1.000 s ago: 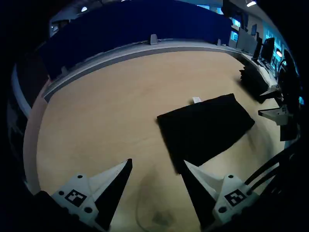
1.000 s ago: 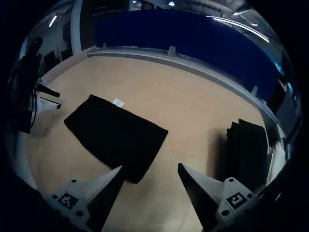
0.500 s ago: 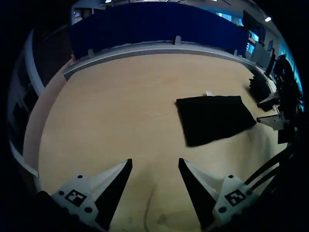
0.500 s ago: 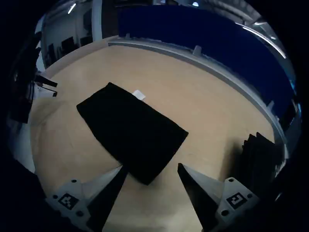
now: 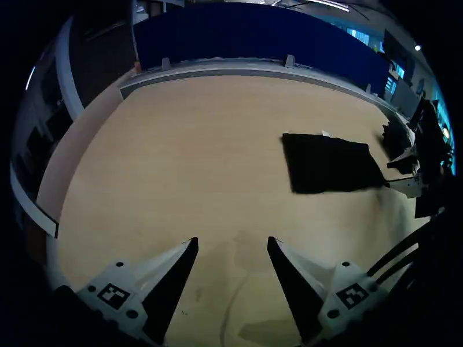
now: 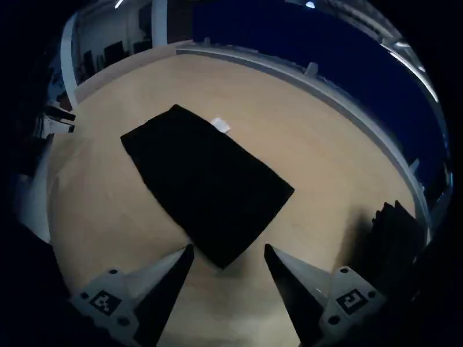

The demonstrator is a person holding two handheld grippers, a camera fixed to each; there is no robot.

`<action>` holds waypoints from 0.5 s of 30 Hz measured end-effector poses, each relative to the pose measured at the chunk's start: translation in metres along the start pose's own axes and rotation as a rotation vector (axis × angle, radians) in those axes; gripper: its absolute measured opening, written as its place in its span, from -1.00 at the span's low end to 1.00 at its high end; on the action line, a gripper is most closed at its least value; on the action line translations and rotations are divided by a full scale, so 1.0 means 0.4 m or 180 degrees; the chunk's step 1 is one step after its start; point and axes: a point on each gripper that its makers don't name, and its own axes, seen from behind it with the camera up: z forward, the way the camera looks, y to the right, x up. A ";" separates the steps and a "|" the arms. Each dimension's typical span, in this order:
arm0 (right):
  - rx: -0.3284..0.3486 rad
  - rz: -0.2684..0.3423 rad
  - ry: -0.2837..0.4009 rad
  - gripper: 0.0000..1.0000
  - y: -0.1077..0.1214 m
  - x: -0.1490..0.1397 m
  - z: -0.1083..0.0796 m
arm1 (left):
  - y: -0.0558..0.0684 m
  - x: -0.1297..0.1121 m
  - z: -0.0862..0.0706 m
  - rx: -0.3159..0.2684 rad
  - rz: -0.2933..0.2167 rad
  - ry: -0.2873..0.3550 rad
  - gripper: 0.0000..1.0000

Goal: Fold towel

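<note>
A black towel (image 6: 205,185) lies flat and folded on the light wooden table, a small white tag (image 6: 220,124) at its far edge. In the right gripper view my right gripper (image 6: 227,255) is open just short of the towel's near corner, nothing between its fingers. In the left gripper view the same towel (image 5: 330,163) lies far off to the right, and my left gripper (image 5: 231,247) is open over bare table (image 5: 191,156). The right gripper's fingers (image 5: 405,184) show at the right edge beside the towel. The left gripper's fingers (image 6: 55,118) appear at the far left in the right gripper view.
A stack of dark folded cloths (image 6: 396,237) sits on the table to the right of my right gripper. A blue partition (image 5: 249,34) with a grey rail runs along the table's far edge. The table's left edge (image 5: 52,173) drops off to the floor.
My left gripper has swung left, away from the towel, which slid toward the right of its view. My right gripper has come closer to the towel's near corner.
</note>
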 end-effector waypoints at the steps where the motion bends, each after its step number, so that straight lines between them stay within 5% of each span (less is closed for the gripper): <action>1: 0.0014 -0.0004 -0.0018 0.77 -0.004 -0.008 0.002 | -0.001 -0.005 -0.003 0.0006 -0.0010 -0.0004 0.76; 10: 0.0128 0.0035 -0.0123 0.39 -0.029 -0.058 0.021 | -0.001 -0.052 -0.025 0.0032 -0.0053 -0.0073 0.76; 15: 0.0165 0.0048 -0.0119 -0.03 -0.037 -0.059 0.022 | 0.005 -0.059 -0.031 0.0017 -0.0077 -0.0079 0.76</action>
